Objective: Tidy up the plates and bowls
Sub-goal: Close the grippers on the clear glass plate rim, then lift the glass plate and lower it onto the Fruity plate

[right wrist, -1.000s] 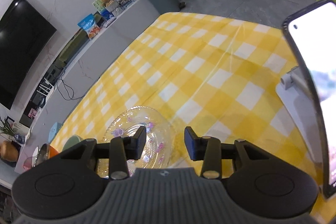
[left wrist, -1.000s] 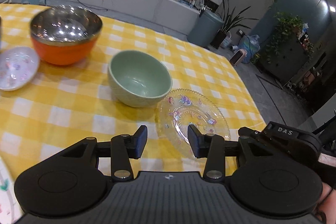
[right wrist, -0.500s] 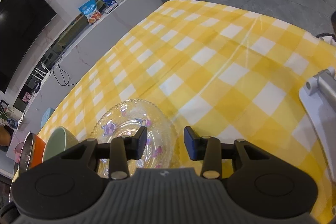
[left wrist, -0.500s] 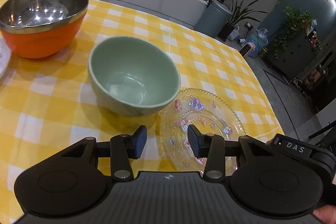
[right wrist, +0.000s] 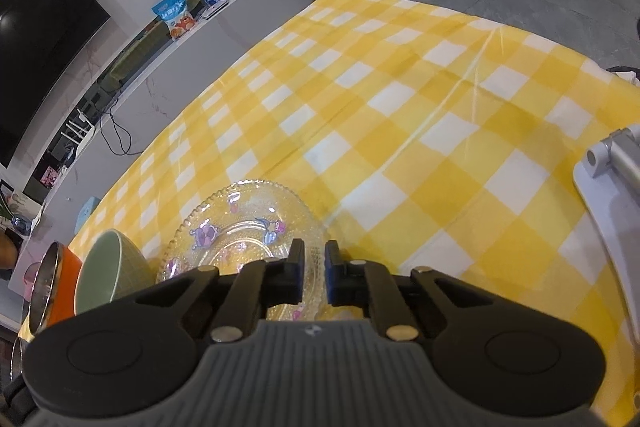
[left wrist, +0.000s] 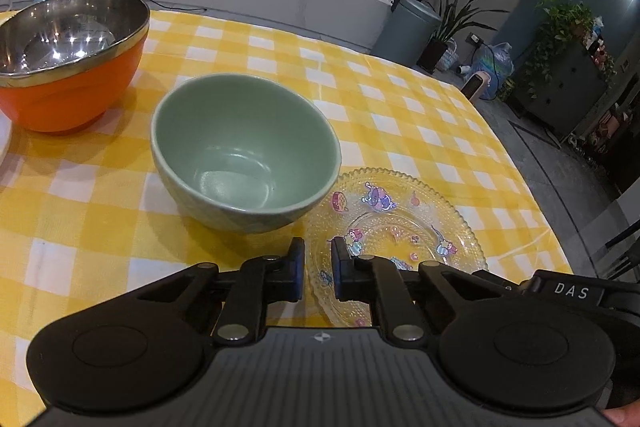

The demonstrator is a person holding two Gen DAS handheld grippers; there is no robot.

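Note:
A clear glass plate [left wrist: 400, 223] with cartoon stickers lies on the yellow checked tablecloth [left wrist: 400, 107], right beside a pale green bowl [left wrist: 244, 147]. My left gripper [left wrist: 318, 259] straddles the plate's near left rim; its jaws are closing, with the rim between the pads. In the right wrist view the same glass plate [right wrist: 248, 223] has its near right rim pinched in my right gripper [right wrist: 315, 263], which is shut on it. An orange bowl [left wrist: 68, 99] with a steel inside stands further left. The green bowl [right wrist: 106, 271] and orange bowl [right wrist: 60, 279] also show in the right wrist view.
A white stand [right wrist: 608, 195] sits at the table's right edge. A sliver of a pale plate [left wrist: 3, 143] shows at the far left. The tablecloth [right wrist: 400, 99] beyond the glass plate is bare, and the table drops off to the floor past it.
Both grippers came down and forward to the glass plate. Their jaws went from wide open to nearly together on its rim. The phone has left the right wrist view.

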